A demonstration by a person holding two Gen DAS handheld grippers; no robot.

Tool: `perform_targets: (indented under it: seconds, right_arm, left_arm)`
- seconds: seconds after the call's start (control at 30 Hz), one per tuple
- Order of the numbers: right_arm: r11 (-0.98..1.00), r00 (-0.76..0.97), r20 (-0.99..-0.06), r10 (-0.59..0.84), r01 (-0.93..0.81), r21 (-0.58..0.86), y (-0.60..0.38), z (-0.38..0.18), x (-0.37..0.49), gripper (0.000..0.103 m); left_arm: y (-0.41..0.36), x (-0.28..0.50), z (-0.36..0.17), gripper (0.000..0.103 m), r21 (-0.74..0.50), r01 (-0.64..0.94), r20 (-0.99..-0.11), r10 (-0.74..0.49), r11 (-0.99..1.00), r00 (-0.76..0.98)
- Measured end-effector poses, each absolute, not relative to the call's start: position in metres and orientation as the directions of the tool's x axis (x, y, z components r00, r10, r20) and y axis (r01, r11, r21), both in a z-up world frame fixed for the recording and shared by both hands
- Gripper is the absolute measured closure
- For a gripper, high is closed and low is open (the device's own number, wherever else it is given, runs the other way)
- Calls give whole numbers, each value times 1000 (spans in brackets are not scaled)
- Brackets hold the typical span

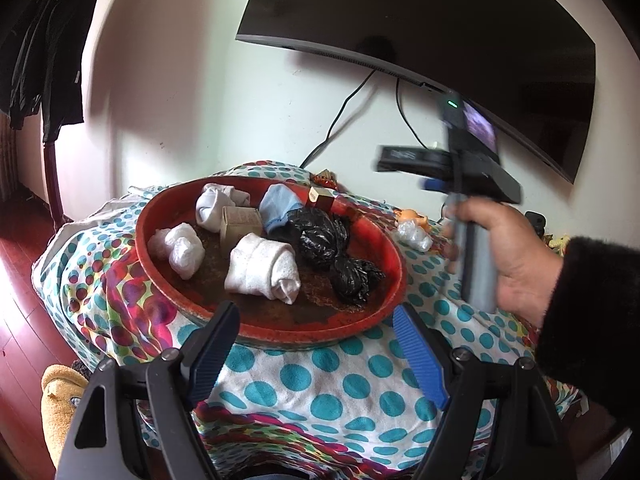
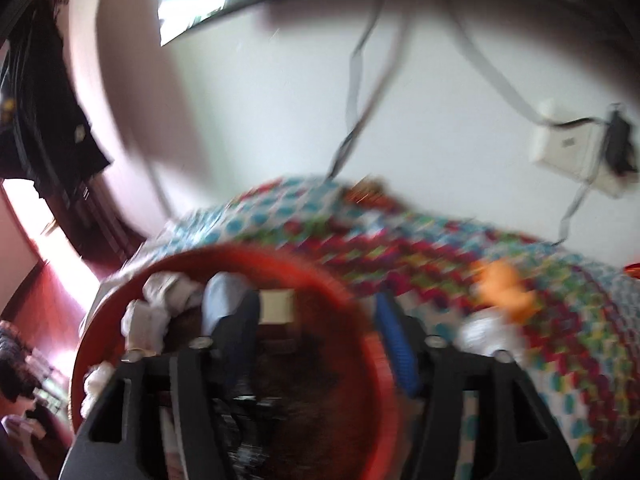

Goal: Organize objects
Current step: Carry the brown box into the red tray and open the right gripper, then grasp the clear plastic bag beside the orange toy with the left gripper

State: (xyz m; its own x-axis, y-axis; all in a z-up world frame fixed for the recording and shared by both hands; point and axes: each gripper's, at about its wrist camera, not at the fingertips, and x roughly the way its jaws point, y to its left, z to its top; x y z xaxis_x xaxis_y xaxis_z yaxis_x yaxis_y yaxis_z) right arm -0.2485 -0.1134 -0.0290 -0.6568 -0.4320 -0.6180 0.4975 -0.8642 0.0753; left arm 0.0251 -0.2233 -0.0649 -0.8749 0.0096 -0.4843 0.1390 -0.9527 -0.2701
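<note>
Here, my left gripper (image 1: 318, 354) gapes empty before the red tray (image 1: 168, 276); my right gripper (image 2: 318, 344) likewise stands apart, blurred.

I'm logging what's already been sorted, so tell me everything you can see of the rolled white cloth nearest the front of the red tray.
The rolled white terry cloth looks like a small towel or thick sock wound into a stubby roll, soft and slightly speckled. It lies on its side in the round red tray toward the near rim, one end tapering to a folded tip. A small tan cardboard box sits just behind it and a crumpled black plastic bag to its right. Neither hand-held gripper touches it.
</note>
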Motion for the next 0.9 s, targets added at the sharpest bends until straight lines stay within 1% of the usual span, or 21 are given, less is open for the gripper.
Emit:
perform_targets:
  seconds: [0.07,0.13,0.17,0.23,0.37,0.4,0.5,0.57,0.63,0.67,0.7,0.83,0.9]
  right_arm:
    - [-914,-734,-583,-348,404,36,-67,-21,-253,12]
    - [-958,-789,-577,-209,284,-42,-19,-26,-263,12]
    - [-974,-800,-589,-120,209,-86,11,-34,-271,12]
    - [-988,-791,-612,7,90,-128,68,-51,-285,12]
    - [-985,-756,-634,164,-94,-143,163,-76,-300,12]
    - [-984,-750,-637,176,-122,-128,181,-79,-302,12]
    - [-981,-709,-682,182,-176,-79,222,-92,-308,11]
    - [-979,-667,-734,128,-205,15,245,-101,-315,10]
    - [-967,-572,-809,136,-255,18,255,-119,-326,4]
    - [-967,-569,-809,150,-254,-1,255,-121,-328,1]
    - [-972,-556,-818,148,-236,-16,250,-123,-330,0]
    - [-973,-560,-816,147,-229,-19,249,-124,-332,0]
    - [-973,-560,-816,146,-230,-16,250,-125,-332,0]
  left_arm:
    - [-219,26,-63,22,-257,124,-476,14,-958,-879]
    - [-214,25,-63,22,-243,115,-477,16,-963,-879]
    - [-212,24,-64,22,-238,114,-478,15,-965,-878]
    - [-207,22,-67,22,-227,113,-480,11,-967,-877]
    - [-188,10,-77,22,-195,94,-521,22,-976,-853]
    - [-179,4,-79,22,-183,78,-543,35,-980,-839]
    - [-153,-9,-73,22,-160,22,-549,70,-987,-833]
    - [-128,-30,-65,22,-143,-38,-554,112,-989,-825]
    - [-113,-50,-59,22,-149,-64,-561,138,-987,-816]
    - [-101,-68,-54,22,-151,-80,-566,153,-985,-810]
    - [-95,-78,-52,22,-148,-87,-569,157,-985,-807]
    - [-58,-138,-41,22,-70,-111,-582,131,-991,-803]
    - [-46,-169,-41,22,-75,-116,-597,137,-990,-791]
